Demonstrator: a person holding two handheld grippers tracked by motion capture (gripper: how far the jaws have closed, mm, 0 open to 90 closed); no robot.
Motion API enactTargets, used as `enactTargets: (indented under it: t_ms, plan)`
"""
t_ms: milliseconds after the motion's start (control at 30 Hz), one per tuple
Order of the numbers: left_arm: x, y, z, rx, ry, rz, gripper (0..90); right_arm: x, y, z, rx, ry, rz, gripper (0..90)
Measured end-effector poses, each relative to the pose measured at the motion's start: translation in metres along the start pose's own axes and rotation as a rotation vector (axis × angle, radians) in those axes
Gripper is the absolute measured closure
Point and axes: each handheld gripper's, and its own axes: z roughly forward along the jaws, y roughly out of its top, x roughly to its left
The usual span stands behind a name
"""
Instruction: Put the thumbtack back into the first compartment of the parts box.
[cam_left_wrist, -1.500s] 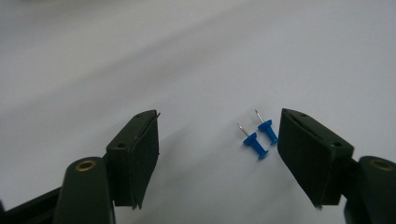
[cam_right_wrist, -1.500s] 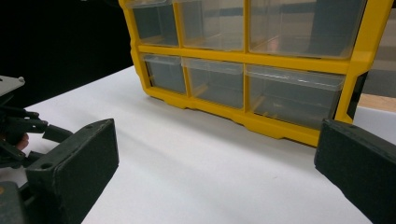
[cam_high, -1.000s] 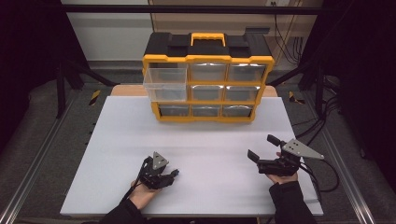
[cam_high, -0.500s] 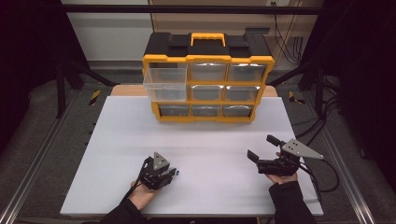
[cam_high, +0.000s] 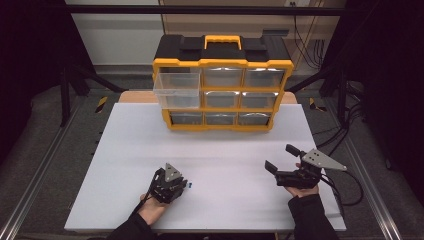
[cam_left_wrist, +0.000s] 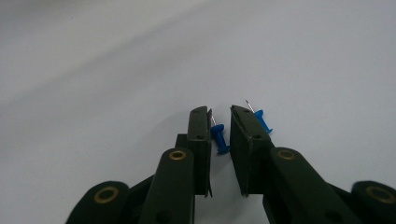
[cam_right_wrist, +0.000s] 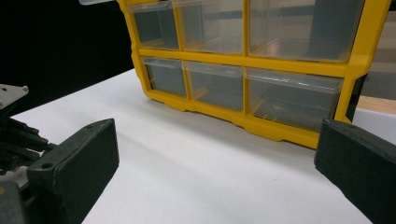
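No writing can be read. One blue pushpin (cam_left_wrist: 218, 138) is flanked, unpinched, by the closing left tongs (cam_left_wrist: 219, 122); the right tongs (cam_high: 282, 159) are spread.

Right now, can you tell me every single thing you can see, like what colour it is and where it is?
Pushpins: two, blue, on the table; one between the left gripper's jaws, the other just outside one jaw.
Drawer box: one, yellow and black with clear drawers, at the table's far side.
Open drawer: one, clear, pulled out at the box's top left.
Table: one, white.
Left gripper: one, black, low over the table's near side, jaws just been closing, not yet pressing the pushpin.
Right gripper: one, black, near right, jaws wide open.
Hands: two, in dark sleeves, at the near edge.
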Motion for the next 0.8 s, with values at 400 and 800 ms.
enactTargets:
  t_ms: [400,800]
  plan:
    - [0.0025,0.0006,-0.0002,0.006,-0.020,0.000,84.3,-0.0003,0.0000,0.0000,0.002,0.002,-0.004,0.5]
    - [0.0080,0.0019,-0.0041,-0.006,-0.046,0.007,84.9,0.0004,-0.0005,0.0011,0.003,-0.003,-0.002,0.5]
